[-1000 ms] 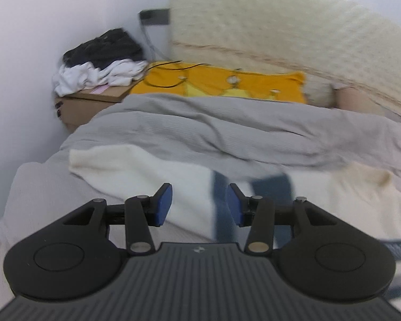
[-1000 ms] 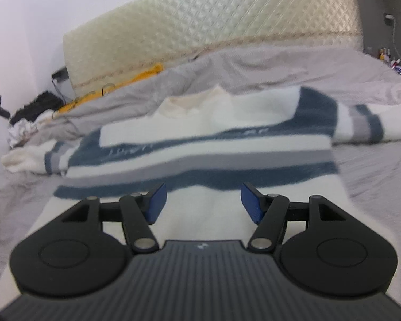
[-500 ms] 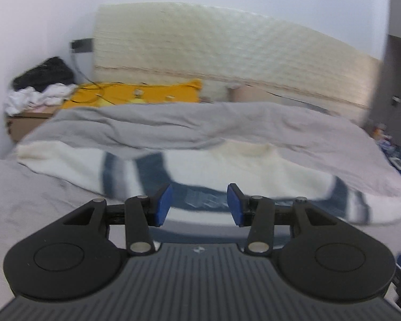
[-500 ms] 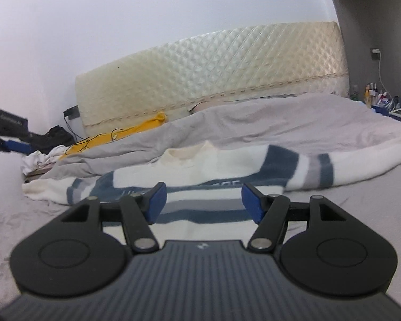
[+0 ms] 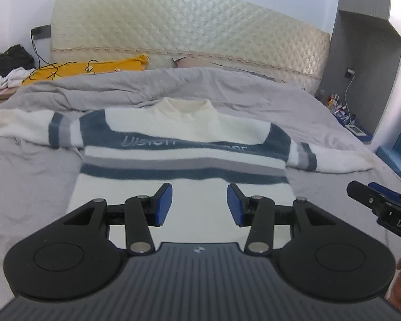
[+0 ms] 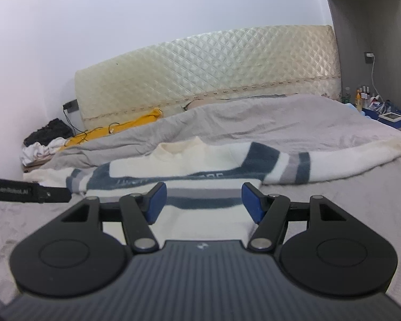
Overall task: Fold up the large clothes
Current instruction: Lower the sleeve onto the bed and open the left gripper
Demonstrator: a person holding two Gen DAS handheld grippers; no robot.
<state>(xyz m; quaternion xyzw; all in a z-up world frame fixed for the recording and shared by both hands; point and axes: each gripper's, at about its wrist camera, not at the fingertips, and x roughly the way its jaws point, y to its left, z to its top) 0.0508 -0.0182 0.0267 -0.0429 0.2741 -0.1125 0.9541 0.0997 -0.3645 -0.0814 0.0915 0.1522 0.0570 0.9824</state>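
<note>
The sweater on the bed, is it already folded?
No, the sweater lies flat on the bed with both sleeves spread out sideways.

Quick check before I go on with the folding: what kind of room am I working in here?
Most likely a bedroom. A striped sweater lies spread on a bed with a rumpled grey duvet, a quilted cream headboard stands against the wall, and a yellow pillow lies at its foot.

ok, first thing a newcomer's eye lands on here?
The striped sweater, spread flat on the grey bedding with both sleeves out, collar toward the quilted cream headboard. Next, the yellow cloth at the bed's far left, and the open left claw above the hem.
</note>
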